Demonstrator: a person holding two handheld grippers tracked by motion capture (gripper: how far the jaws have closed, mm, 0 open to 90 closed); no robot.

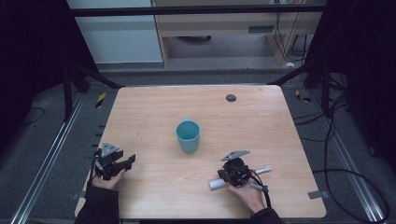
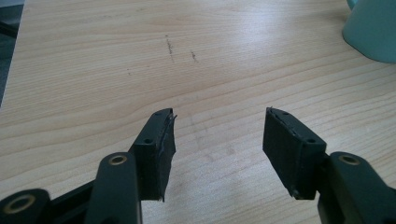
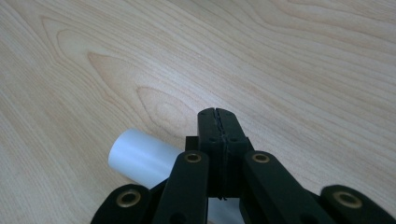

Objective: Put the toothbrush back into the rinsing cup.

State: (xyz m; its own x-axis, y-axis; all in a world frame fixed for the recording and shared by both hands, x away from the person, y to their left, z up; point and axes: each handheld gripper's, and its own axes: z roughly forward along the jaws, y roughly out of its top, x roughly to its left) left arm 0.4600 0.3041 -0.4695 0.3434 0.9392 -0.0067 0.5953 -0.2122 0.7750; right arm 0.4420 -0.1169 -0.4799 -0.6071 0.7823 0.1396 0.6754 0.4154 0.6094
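My right claw (image 1: 223, 173) sits low on the worktop (image 1: 154, 107) with its jaws pressed flat together and nothing between them; the right claw view (image 3: 218, 122) shows the two pads meeting along one seam. A pale tube (image 3: 140, 158) lies under that claw, crossing beneath it rather than in its bite. In the high view the tube (image 1: 215, 184) sticks out toward my left from below the claw, and a grey end (image 1: 264, 170) shows on the far right side, so its long axis seems to run across my claw's line, slightly tilted. Whether those two ends are one piece I cannot tell, since the claw and my hand (image 1: 247, 196) cover the middle.

My left claw (image 1: 125, 163) stands wide, with bare wood between its pads (image 2: 161, 154). The cup (image 1: 188, 136) stands upright, ahead of both claws and between them, well apart from each. From the left claw it lies forward and to the right, just cut off at the corner of that view (image 2: 373, 32); from the right claw, forward and to the left. The right claw looks a little nearer.

The cup's inside looks empty from above, though the bottom is dim, and its handle points away from me and is mostly hidden.
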